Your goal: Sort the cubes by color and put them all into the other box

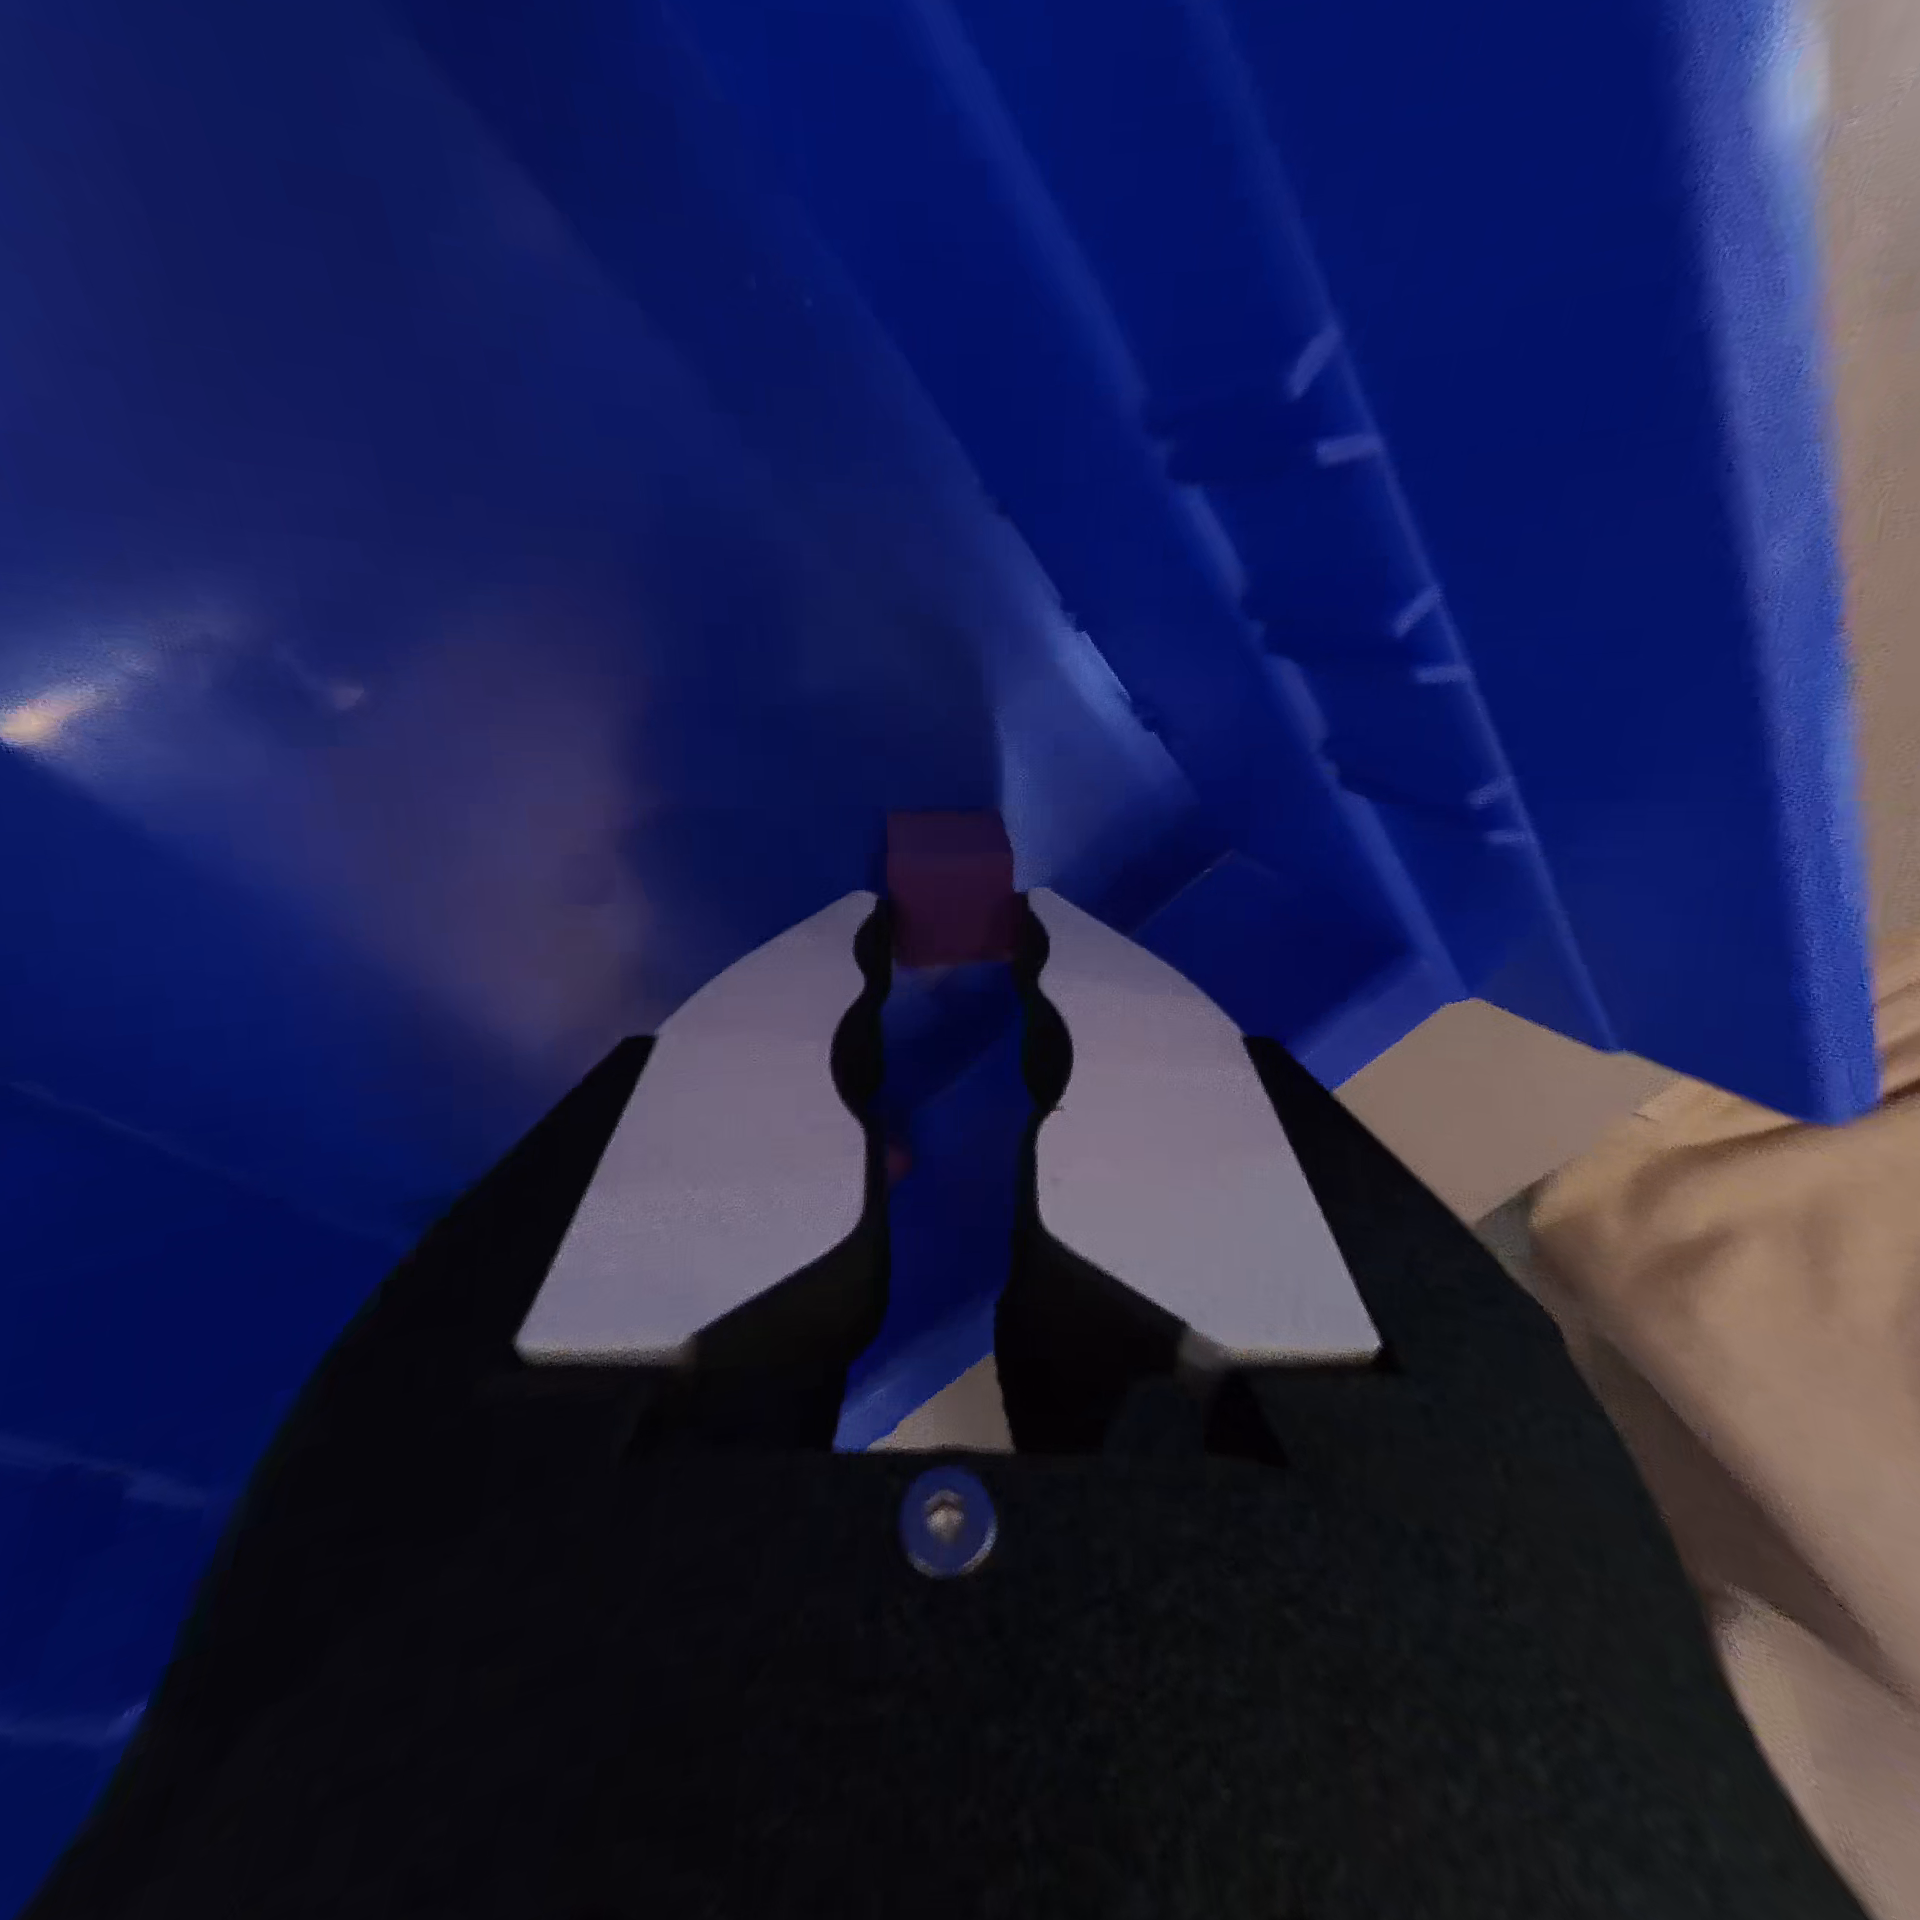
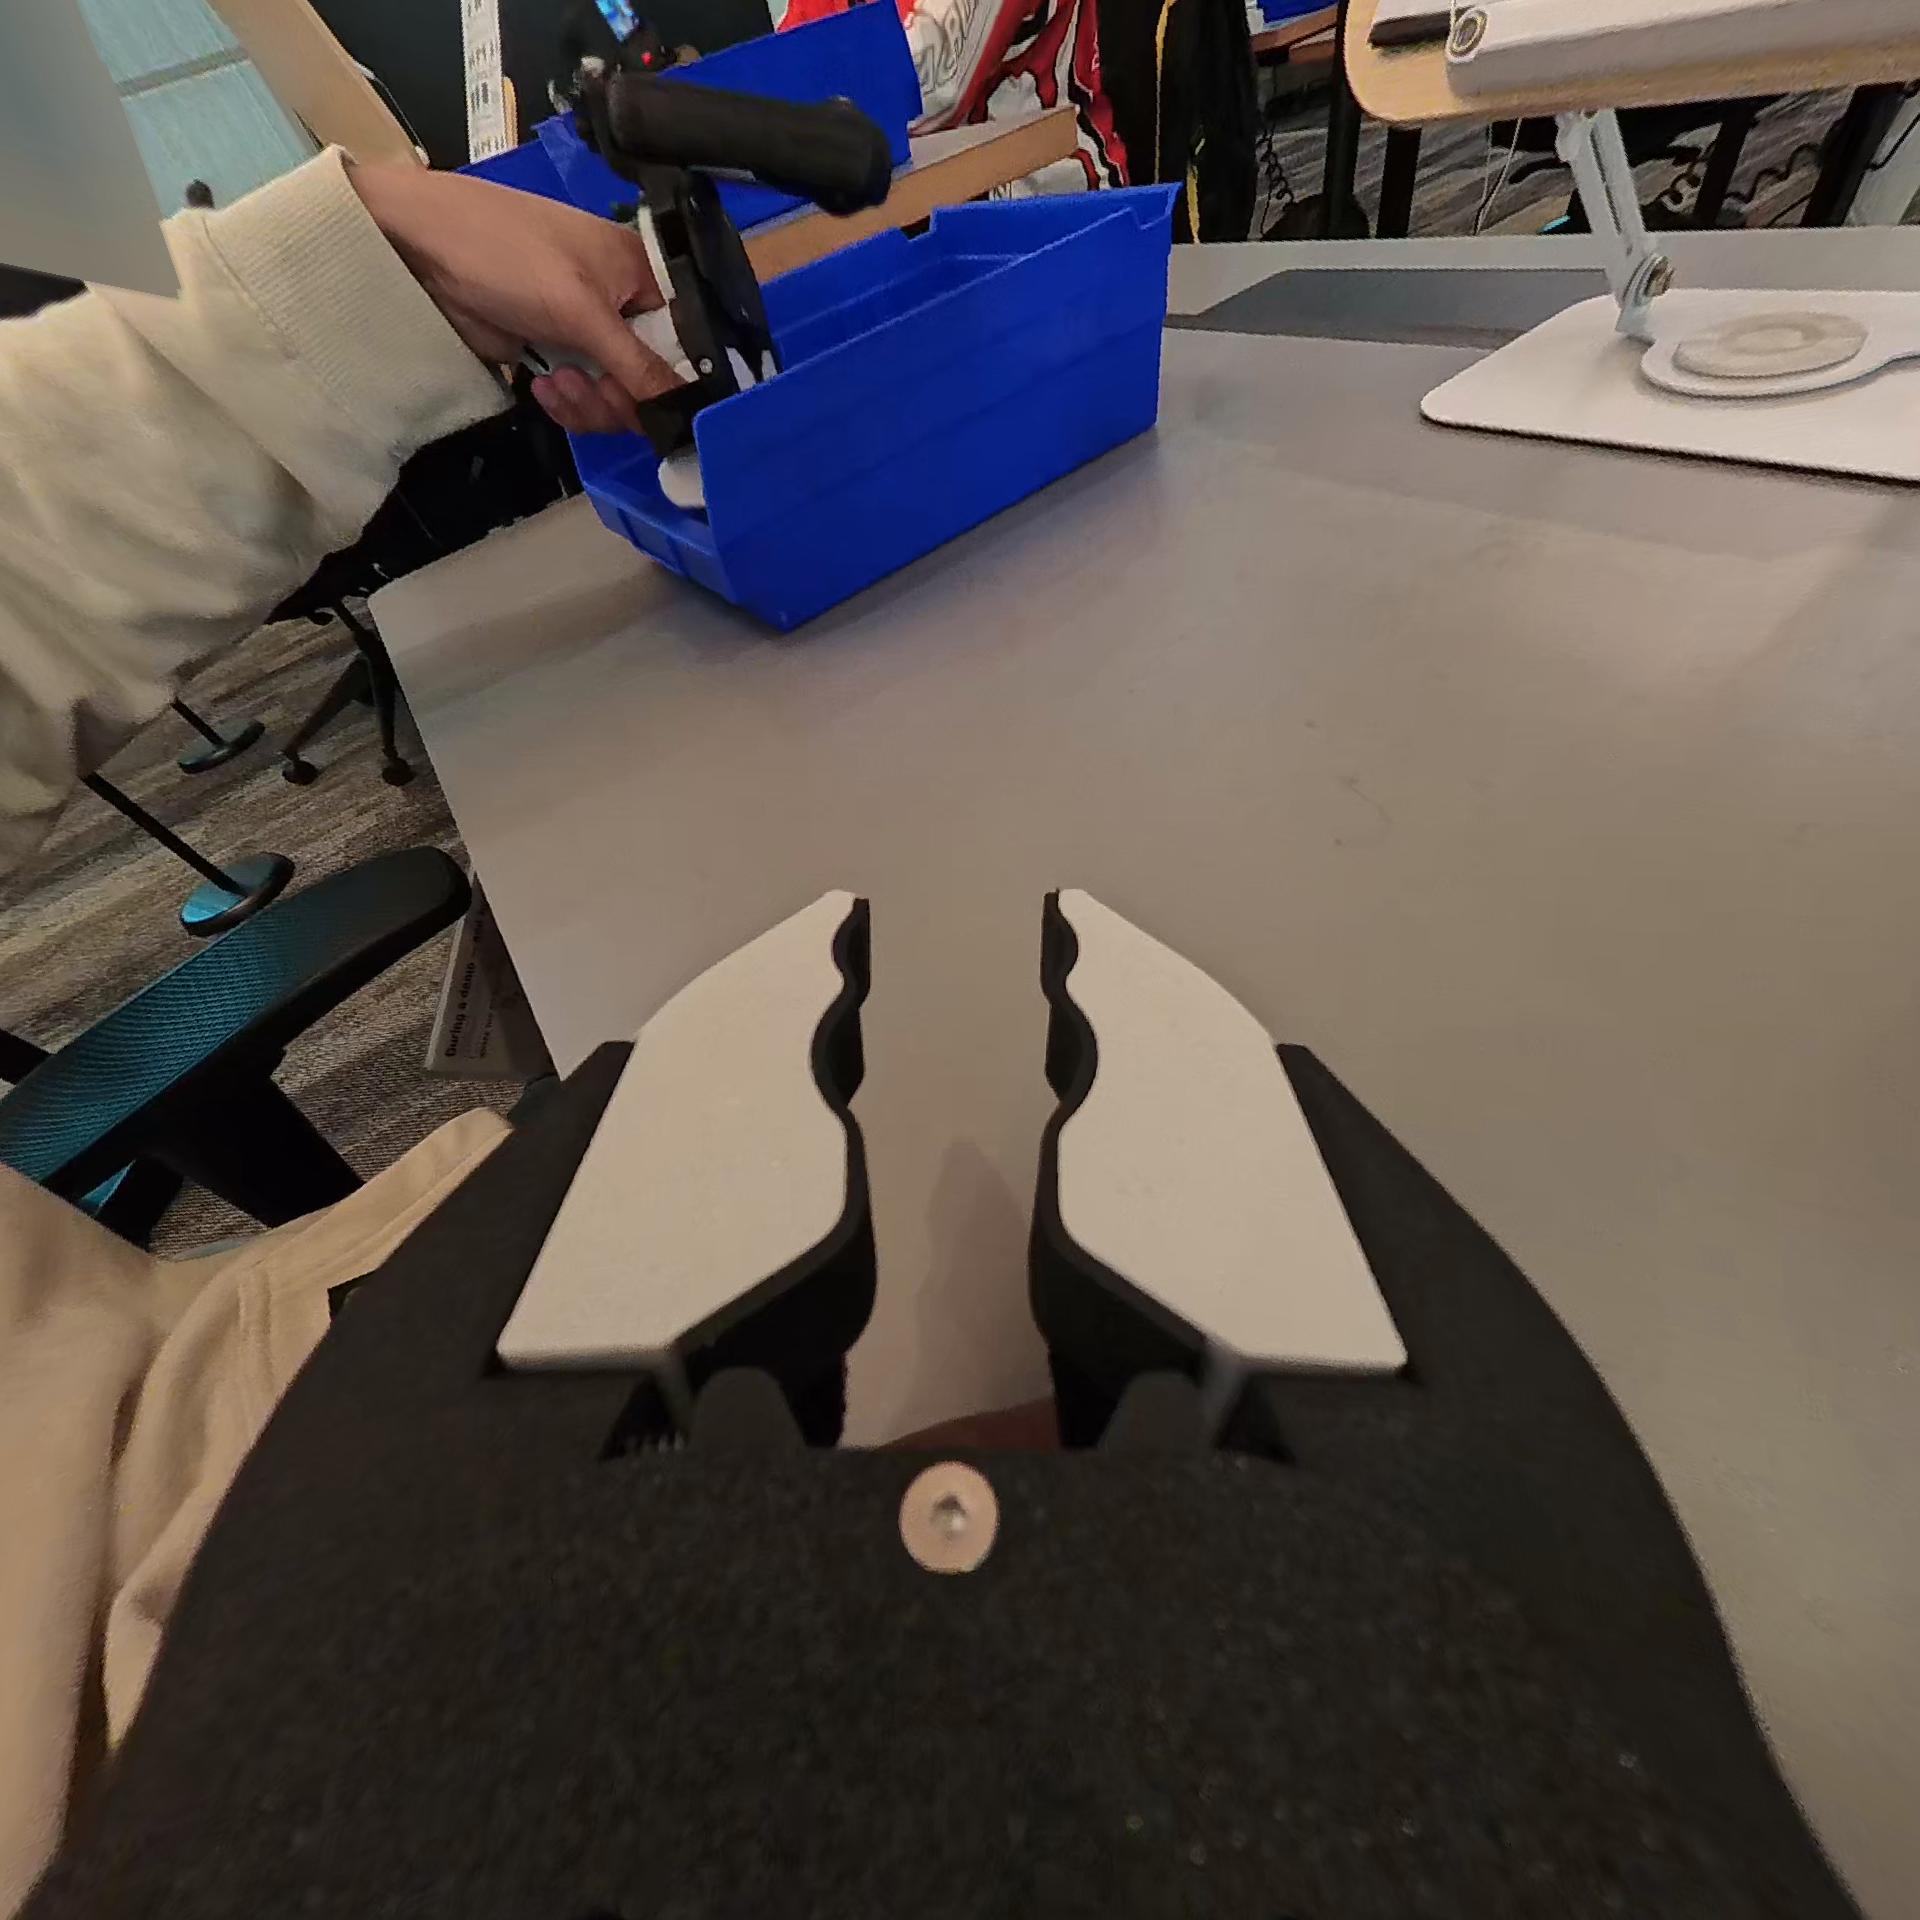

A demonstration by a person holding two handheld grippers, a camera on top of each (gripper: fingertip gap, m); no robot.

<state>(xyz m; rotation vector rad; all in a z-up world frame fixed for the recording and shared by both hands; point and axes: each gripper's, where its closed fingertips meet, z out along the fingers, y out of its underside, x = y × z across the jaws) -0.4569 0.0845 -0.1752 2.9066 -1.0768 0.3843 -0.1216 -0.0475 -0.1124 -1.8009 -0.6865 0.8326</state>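
On the grey worktop, a blue box sits at eleven o'clock from my right tongs, which hang released. Inside it, my left tongs clench a red cube.

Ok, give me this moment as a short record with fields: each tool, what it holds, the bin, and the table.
left tool: shut on a small red cube at its fingertips, down inside the blue bin
right tool: open, holding nothing, above the grey table
blue bin: stands at the far left part of the table, open top; contents hidden in the right wrist view
hand: holds the left tool at the bin's near end
other items: white stand base at far right of the table
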